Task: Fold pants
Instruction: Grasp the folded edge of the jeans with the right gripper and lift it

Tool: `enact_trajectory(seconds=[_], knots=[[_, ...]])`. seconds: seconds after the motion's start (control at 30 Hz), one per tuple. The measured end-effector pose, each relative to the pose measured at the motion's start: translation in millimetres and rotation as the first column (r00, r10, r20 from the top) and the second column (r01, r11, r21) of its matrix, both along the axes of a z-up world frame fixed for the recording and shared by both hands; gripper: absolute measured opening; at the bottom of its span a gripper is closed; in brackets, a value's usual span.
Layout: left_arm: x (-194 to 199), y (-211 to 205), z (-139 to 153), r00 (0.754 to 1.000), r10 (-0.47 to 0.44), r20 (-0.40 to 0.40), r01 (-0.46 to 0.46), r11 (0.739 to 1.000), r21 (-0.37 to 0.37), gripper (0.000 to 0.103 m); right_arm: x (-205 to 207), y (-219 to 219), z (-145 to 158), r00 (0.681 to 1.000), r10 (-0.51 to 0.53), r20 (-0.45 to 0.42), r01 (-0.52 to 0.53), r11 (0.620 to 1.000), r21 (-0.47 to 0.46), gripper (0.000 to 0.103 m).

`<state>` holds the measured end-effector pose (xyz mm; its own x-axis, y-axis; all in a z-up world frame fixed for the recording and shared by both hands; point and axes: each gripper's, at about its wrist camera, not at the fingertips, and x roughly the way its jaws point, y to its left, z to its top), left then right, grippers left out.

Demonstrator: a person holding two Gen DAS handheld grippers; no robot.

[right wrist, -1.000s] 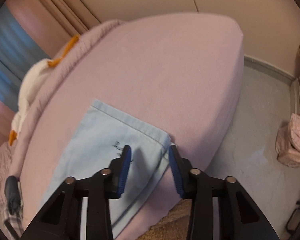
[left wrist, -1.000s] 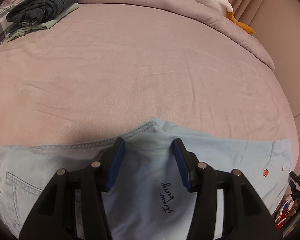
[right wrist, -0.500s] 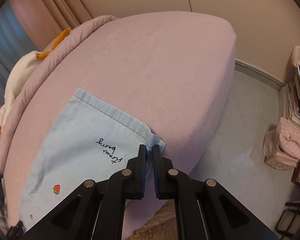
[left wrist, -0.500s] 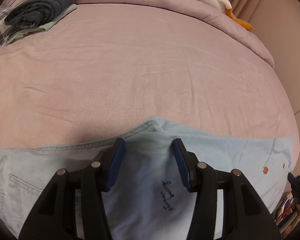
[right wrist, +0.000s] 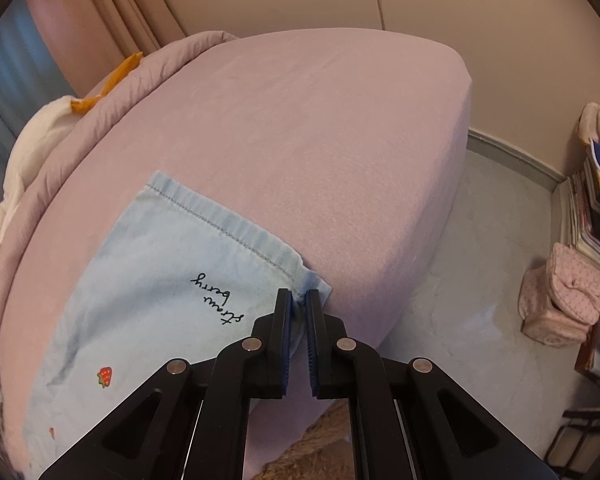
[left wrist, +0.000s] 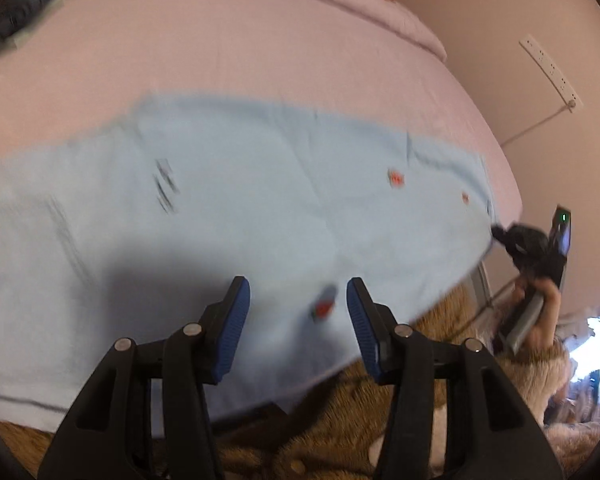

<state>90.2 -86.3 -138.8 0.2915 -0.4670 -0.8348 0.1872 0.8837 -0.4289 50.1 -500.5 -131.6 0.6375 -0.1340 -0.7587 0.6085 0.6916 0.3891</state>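
1. Change noted: the right gripper [right wrist: 298, 300] was spread over the hem corner a second ago; its fingers are now pinching that corner of the light-blue denim pants with small strawberry embroidery [right wrist: 152, 280]. Grasp on the leg end looks secured.
2. Change noted: the left gripper [left wrist: 298, 300] has swung away from the waist area toward the near edge of the pants [left wrist: 260, 200]; its view is smeared with motion. Fingers are standing spread, nothing between the pads, cloth lying beneath them.
3. Meaning for the task, as judgement: one hem corner is taken, the left is likely heading for a second hold before the fold is carried over.
4. Position: pants are lying flat on the pink-sheeted bed [right wrist: 320, 120], stretching ahead and to the left of the right fingers [right wrist: 283, 320]; the hem seam is running just beyond the tips.
5. For the left fingers [left wrist: 232, 320], the near pants edge is lying just under and behind the pads, over the brown shaggy rug [left wrist: 332, 420].
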Motion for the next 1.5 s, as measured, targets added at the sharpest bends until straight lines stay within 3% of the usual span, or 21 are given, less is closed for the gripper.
enact_trajectory(seconds=[0.03,0.13,0.23,0.37,0.4,0.63,0.8,0.9,1.13,1.23,1.3,1.33,1.4,1.5], knots=[[-1,-1,-11,1.0,0.009,-0.029,-0.009,1.0,0.006,0.049,-1,0,0,1.0,-0.001,0.001,0.001,1.0,0.002,0.007],[-10,-1,-12,1.0,0.019,0.004,-0.019,1.0,0.022,0.049,0,0,0,1.0,0.001,-0.014,-0.001,1.0,-0.008,0.007],[-13,-2,-12,1.0,0.02,-0.002,-0.019,0.999,0.039,0.049,-4,-2,0,1.0,-0.004,-0.024,0.004,1.0,-0.001,0.019],[-11,-2,-14,1.0,0.025,-0.014,-0.024,0.999,0.023,0.049,-13,-7,-3,0.998,-0.028,-0.063,0.028,1.0,-0.003,0.061],[-12,-1,-15,0.999,0.028,-0.025,-0.028,1.0,0.011,0.049,-14,-7,-4,0.996,-0.032,-0.082,0.03,0.999,-0.023,0.063],[-17,13,-15,0.993,0.051,-0.102,-0.061,0.993,-0.099,0.051,-27,-13,-1,1.0,-0.003,0.004,0.003,0.998,0.055,0.064],[-24,14,4,0.996,0.077,-0.035,-0.08,0.992,-0.094,0.087,-19,-11,-5,0.994,0.056,0.09,-0.071,0.982,0.174,0.064],[-25,15,11,0.996,0.085,-0.004,-0.085,0.99,-0.109,0.091,-12,-8,-6,0.993,0.065,0.099,-0.082,0.981,0.176,0.064],[-24,19,-5,0.993,0.094,-0.065,-0.101,0.989,-0.105,0.091,4,-7,-5,0.988,0.081,0.134,-0.106,0.976,0.191,0.063],[-23,19,-5,0.994,0.094,-0.063,-0.1,0.99,-0.101,0.091,5,-10,-6,0.989,0.063,0.136,-0.089,0.977,0.195,0.044],[-23,20,-4,0.993,0.097,-0.065,-0.104,0.989,-0.105,0.091,6,-11,-5,0.985,0.068,0.157,-0.1,0.973,0.206,0.022],[-23,21,-4,0.993,0.102,-0.067,-0.109,0.988,-0.109,0.091,8,-11,-6,0.981,0.084,0.172,-0.122,0.967,0.224,0.016],[-24,23,-3,0.992,0.114,-0.063,-0.12,0.987,-0.111,0.091,10,-10,-6,0.981,0.083,0.176,-0.126,0.961,0.246,0.014],[-26,32,2,0.989,0.139,-0.049,-0.143,0.984,-0.108,0.091,6,0,14,0.973,0.104,0.204,-0.142,0.973,0.181,0.014]])
